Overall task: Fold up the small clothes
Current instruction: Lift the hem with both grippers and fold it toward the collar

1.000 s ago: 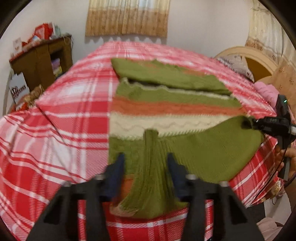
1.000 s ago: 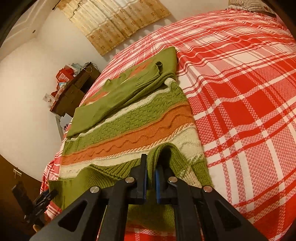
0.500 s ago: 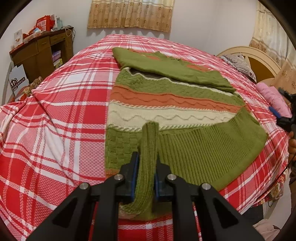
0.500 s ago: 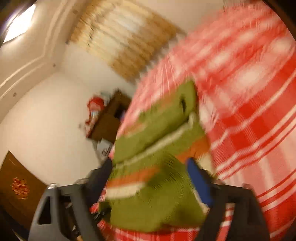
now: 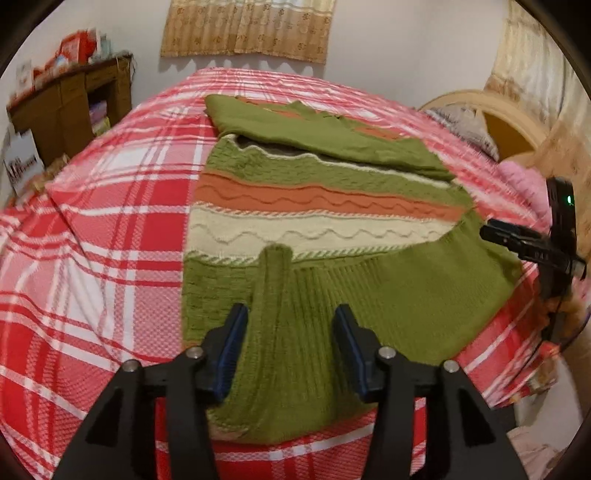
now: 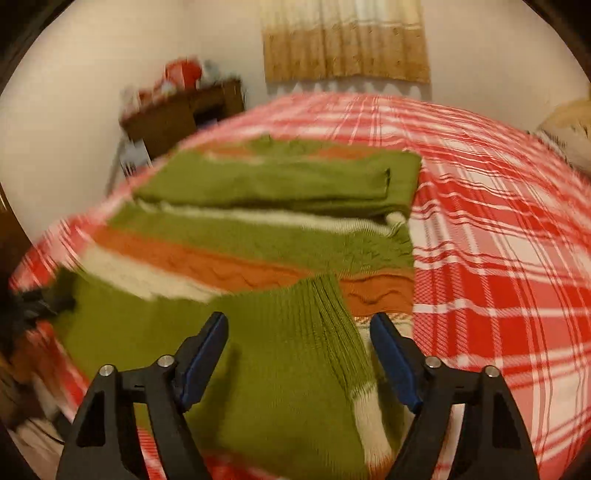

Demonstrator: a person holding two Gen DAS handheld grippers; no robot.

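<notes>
A knitted sweater (image 5: 317,206) in green, orange and cream stripes lies on the red plaid bed (image 5: 92,229). Its green hem is folded up over the stripes, with a raised ridge (image 5: 275,280) of knit near its left end. My left gripper (image 5: 290,325) is open, its jaws either side of that ridge, holding nothing. My right gripper (image 6: 299,332) is open over the folded green hem (image 6: 258,369) at the sweater's right end; it also shows in the left wrist view (image 5: 532,243). A folded sleeve (image 6: 280,184) lies across the top of the sweater.
A brown wooden cabinet (image 5: 70,110) with red items on top stands left of the bed. A curtain (image 5: 247,29) hangs on the far wall. A wooden headboard (image 5: 491,114) and a pink pillow (image 5: 524,181) are at the right. The bed's front edge is just below my grippers.
Both grippers have let go of the green hem and opened. The right gripper swung round and now faces the sweater; the hem stays folded over the stripes.
</notes>
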